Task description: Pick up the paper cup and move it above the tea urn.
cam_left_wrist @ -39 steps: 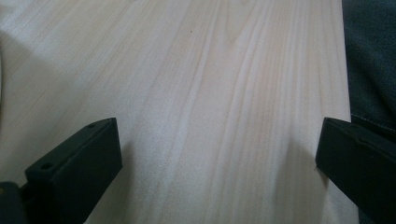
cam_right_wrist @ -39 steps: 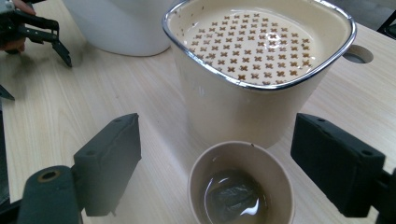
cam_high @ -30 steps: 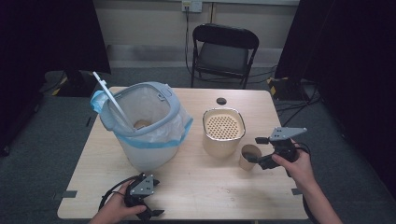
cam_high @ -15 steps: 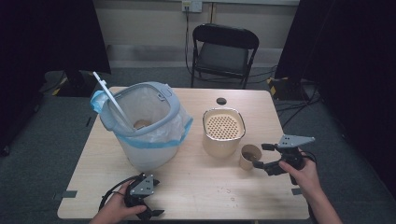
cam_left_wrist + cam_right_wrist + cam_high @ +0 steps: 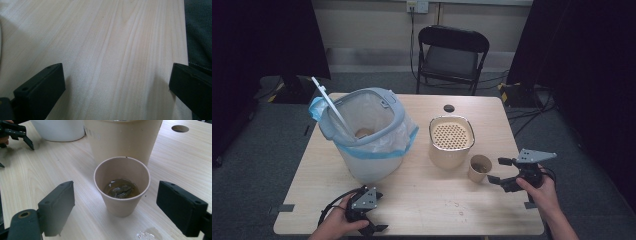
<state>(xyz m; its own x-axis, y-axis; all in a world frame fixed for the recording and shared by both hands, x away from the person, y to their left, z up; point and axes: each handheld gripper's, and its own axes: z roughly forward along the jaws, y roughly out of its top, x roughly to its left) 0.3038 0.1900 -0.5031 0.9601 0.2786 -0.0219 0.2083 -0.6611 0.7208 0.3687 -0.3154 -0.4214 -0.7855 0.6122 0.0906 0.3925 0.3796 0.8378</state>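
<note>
We see the wooden counter (image 5: 422, 200) filling the middle of the high view, and on its left half stands the biggest vessel, a white bin (image 5: 367, 135) lined with a blue-edged bag, a white stick leaning out at its upper left and a brownish lump lying at its bottom. Just right of centre stands a beige pot (image 5: 451, 142) whose top is a perforated strainer insert. Just beside its lower right, apart from it by a narrow gap, stands the small paper cup (image 5: 122, 185), tan, upright and tapering toward its base; in the right gripper view we see a shallow pool of brownish liquid in it with a dark, soggy scrap lying in the liquid. The right claw (image 5: 501, 171), in the lower right of the high view, points at the cup from the right; its jaws have just been opening and stand wide to either side of the cup without touching it. The left claw (image 5: 371, 226), at the bottom left edge, stands wide open over bare wood, holding nothing.
</note>
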